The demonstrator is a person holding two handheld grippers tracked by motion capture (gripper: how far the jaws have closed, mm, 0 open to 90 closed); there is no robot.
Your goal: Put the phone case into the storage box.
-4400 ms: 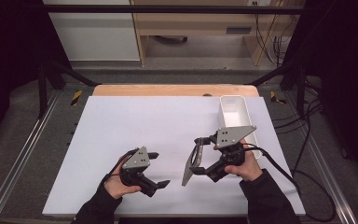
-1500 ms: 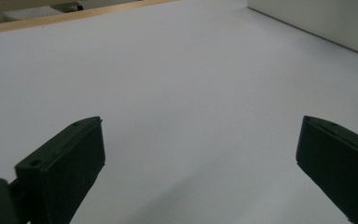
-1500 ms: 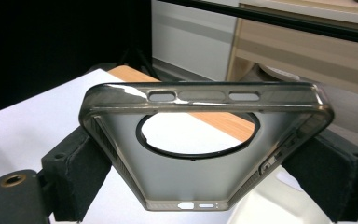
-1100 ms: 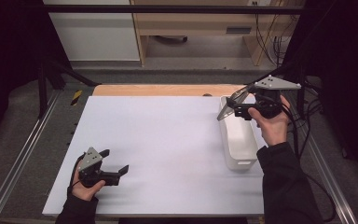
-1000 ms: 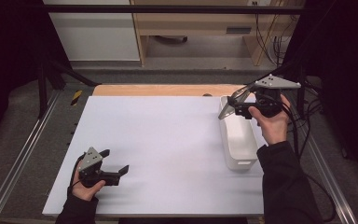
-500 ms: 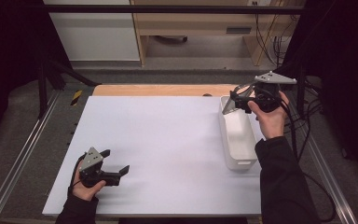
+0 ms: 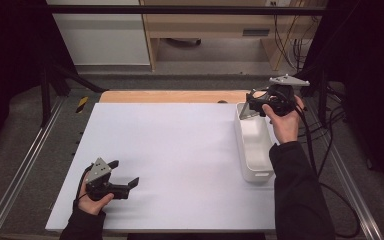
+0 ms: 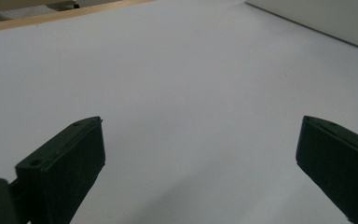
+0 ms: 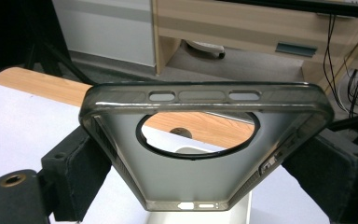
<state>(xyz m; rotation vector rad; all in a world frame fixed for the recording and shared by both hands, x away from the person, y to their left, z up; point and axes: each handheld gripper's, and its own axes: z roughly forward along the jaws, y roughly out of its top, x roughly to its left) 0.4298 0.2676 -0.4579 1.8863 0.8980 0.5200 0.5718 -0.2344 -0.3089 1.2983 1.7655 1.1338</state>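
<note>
A translucent grey phone case [image 9: 200,144] with a large round camera cutout sits clamped between the jaws of my right gripper [image 7: 255,102]. In the high view the phone case [image 7: 245,111] hangs in the air over the far end of a long white tray [image 7: 255,150] at the right side of the table. My left gripper [image 7: 122,177] rests low on the white table sheet near the front left corner, held in a hand. Its jaws stand wide apart in the left gripper view, with only bare white sheet [image 8: 191,84] between them.
The white sheet [image 7: 170,150] covers most of the table, with a wooden strip [image 7: 170,96] along its far edge. Metal rails run down both sides. A cabinet and cables stand beyond the table. The tray's side [image 8: 326,21] shows at the upper right of the left gripper view.
My right gripper has carried the phone case from the front of the table up to the far right, above the tray's far end. The left gripper moved to the front left.
</note>
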